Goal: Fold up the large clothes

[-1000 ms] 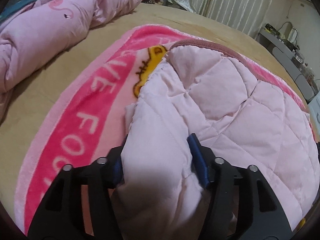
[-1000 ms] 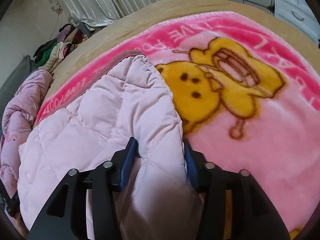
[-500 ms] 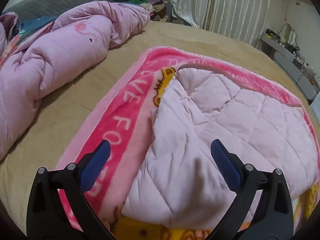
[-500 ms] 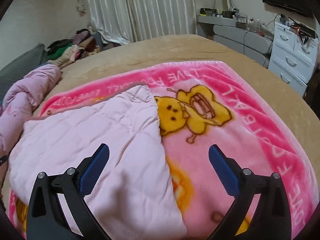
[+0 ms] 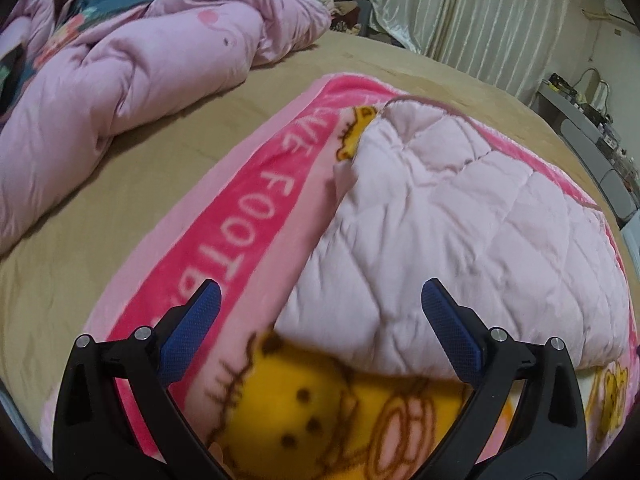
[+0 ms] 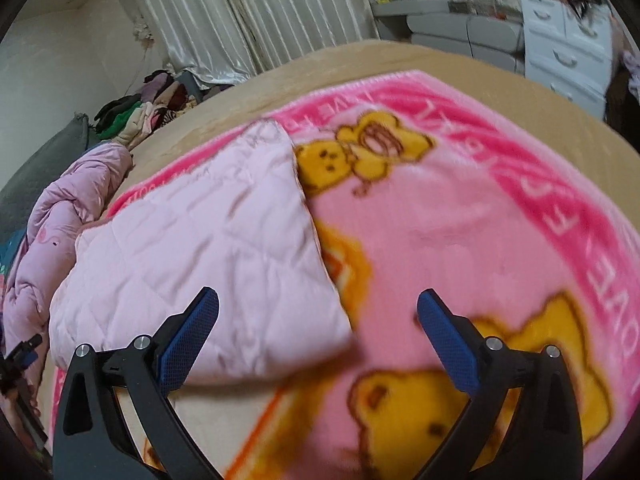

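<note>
Left tool (image 5: 320,312) and right tool (image 6: 318,314) spread apart, empty, pink blanket (image 5: 248,216) reading "FOOT"

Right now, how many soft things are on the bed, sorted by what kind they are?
Pink cartoon blanket: 1
Pale pink quilted cover, folded back on the blanket: 1
Bunched pink comforter: 1
Pile of clothes at the far edge, too jumbled to count singly: 1
Total: 4
</note>
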The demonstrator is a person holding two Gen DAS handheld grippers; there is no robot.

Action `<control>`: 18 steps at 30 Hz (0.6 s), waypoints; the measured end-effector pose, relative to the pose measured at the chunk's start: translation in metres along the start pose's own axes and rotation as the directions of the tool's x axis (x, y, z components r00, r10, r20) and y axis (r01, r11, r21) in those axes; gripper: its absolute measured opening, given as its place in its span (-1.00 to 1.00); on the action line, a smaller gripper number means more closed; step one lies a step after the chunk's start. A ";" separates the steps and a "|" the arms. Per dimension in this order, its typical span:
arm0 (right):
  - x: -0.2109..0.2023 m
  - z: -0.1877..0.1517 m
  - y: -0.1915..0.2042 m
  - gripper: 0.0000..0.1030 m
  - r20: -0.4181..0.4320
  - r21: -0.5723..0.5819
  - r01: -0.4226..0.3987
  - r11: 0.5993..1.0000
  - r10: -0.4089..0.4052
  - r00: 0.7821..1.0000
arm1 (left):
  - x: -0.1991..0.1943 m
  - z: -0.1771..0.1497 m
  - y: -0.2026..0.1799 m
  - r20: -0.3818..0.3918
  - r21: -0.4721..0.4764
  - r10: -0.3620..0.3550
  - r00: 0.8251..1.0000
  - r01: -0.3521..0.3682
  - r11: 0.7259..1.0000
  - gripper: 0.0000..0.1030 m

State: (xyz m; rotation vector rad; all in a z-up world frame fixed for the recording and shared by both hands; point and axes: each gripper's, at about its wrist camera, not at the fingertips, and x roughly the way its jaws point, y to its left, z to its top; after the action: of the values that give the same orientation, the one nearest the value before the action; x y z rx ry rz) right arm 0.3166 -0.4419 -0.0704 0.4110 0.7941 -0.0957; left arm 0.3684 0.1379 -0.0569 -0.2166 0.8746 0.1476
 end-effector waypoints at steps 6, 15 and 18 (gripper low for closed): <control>0.016 -0.027 -0.003 0.92 -0.074 0.084 -0.083 0.993 0.089 0.993 | 0.006 -0.022 0.001 -0.046 -0.017 0.003 0.999 -0.004 1.000 0.82; 0.045 -0.034 0.011 0.92 -0.111 0.220 -0.199 0.955 0.227 0.967 | 0.018 -0.036 -0.003 -0.084 -0.186 -0.155 0.984 0.137 0.973 0.82; 0.053 -0.029 0.011 0.92 -0.095 0.272 -0.225 0.936 0.259 0.961 | 0.027 -0.035 -0.003 -0.081 -0.256 -0.199 0.977 0.173 0.951 0.82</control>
State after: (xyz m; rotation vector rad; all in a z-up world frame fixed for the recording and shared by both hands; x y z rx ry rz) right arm 0.3367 -0.4169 -0.1227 0.7671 0.8552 0.0598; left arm 0.3603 0.1270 -0.0991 -0.5439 0.9359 0.0687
